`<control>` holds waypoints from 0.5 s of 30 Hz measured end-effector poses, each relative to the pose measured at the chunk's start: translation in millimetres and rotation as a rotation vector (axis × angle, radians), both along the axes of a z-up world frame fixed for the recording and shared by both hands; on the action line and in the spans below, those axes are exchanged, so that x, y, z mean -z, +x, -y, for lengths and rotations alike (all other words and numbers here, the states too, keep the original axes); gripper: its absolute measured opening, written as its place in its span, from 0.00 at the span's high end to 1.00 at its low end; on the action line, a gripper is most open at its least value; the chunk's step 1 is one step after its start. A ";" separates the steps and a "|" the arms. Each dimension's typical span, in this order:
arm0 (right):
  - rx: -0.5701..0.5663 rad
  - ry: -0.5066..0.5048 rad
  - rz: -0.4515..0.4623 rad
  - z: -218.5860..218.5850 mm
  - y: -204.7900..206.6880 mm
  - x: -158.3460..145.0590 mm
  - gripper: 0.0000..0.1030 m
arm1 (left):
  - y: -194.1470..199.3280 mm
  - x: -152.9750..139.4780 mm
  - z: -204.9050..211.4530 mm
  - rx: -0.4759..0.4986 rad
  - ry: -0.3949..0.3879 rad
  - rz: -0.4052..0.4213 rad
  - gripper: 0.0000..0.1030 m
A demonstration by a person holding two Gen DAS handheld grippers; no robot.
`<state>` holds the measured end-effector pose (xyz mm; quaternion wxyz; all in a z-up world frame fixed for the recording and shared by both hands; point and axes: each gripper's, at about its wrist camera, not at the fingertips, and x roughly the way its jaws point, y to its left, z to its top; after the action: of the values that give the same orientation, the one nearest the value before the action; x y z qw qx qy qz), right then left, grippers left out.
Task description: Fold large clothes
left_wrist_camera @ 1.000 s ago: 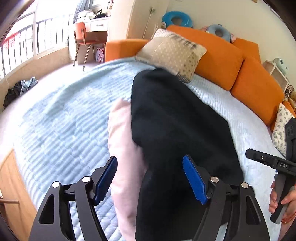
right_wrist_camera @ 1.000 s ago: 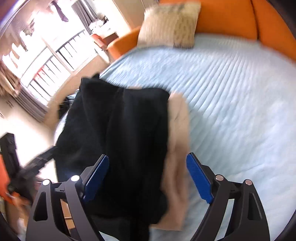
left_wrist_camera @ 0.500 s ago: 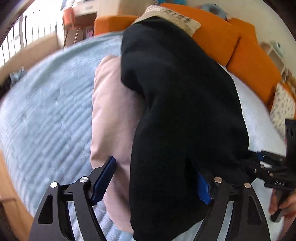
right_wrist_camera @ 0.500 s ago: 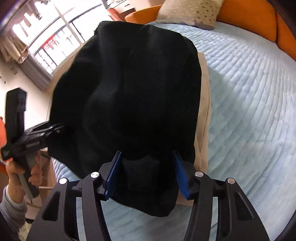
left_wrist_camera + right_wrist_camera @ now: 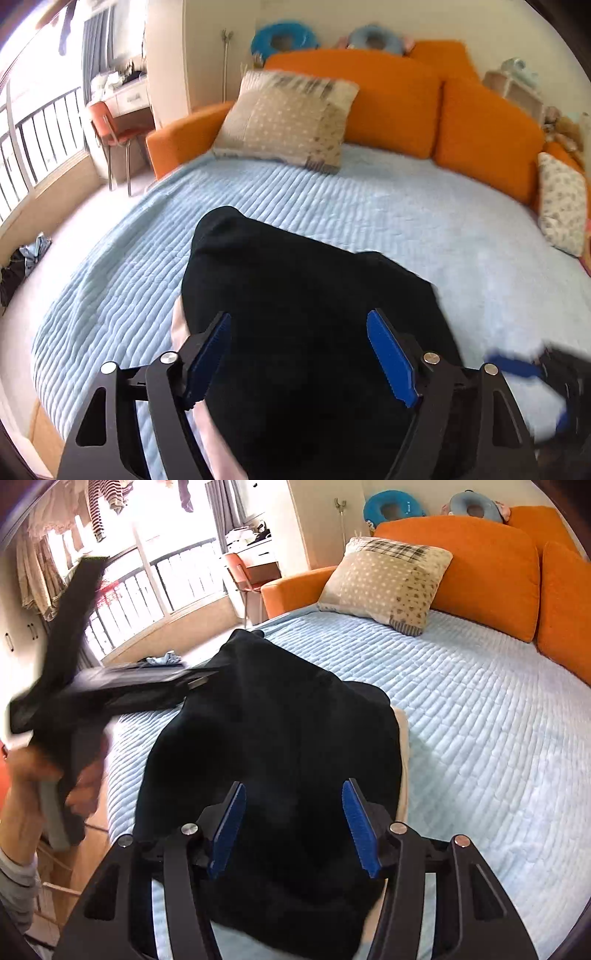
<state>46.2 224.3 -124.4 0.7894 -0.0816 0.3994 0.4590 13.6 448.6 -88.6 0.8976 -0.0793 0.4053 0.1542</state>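
Both grippers backed off garment.

Two fisheye views, each from a hand-held gripper, look steeply down and forward across the bed, close above the black garment. Both share the bed, garment, orange cushions and patterned pillow.

Home bedroom: bed with light-blue quilted cover, orange headboard cushions, patterned pillow, desk with chair, laundry hanging at balcony window.
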 end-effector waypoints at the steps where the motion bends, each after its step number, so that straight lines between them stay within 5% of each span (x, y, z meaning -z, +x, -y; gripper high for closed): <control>1: 0.010 0.005 -0.017 -5.1 1.7 1.9 0.50 | 13.0 6.9 -11.3 -0.023 -0.019 -0.023 0.27; 9: 0.087 -0.072 -0.100 -15.1 23.2 70.6 0.52 | 58.5 51.3 -69.4 -0.078 -0.158 -0.101 0.32; 15: 0.092 -0.070 -0.060 -18.4 17.2 75.5 0.51 | 61.0 67.8 -61.3 -0.074 -0.062 -0.136 0.30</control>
<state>63.4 242.7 -199.9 0.7939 -0.0768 0.4421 0.4103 74.7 509.9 -156.4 0.8587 -0.1116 0.4667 0.1797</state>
